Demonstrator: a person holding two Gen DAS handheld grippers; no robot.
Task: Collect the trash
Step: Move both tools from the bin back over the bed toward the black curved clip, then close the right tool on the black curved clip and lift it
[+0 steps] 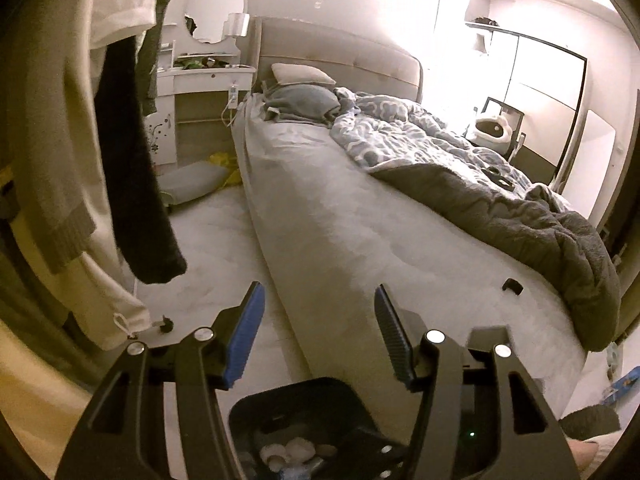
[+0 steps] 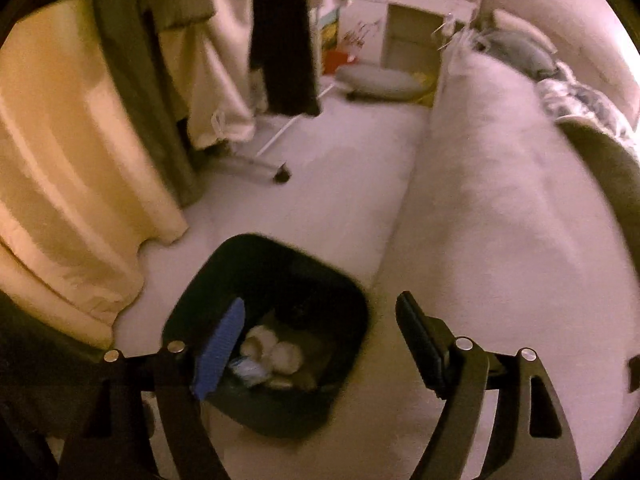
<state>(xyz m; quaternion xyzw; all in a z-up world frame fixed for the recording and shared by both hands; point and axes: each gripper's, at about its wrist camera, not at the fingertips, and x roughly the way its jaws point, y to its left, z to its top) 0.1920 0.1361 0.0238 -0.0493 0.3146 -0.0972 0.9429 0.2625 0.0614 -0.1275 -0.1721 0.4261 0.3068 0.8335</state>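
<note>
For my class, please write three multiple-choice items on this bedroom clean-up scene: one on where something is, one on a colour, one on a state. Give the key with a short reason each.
1. Where does the trash bin stand?
A. on the bed
B. on the floor beside the bed
C. on the dressing table

2. What colour is the bin?
A. black
B. white
C. yellow

3. How is the right gripper?
A. shut on a tissue
B. shut on the bin's rim
C. open and empty

Key: B, the bin stands on pale floor by the mattress side; A, its walls are black; C, the fingers stand apart with nothing between them.
</note>
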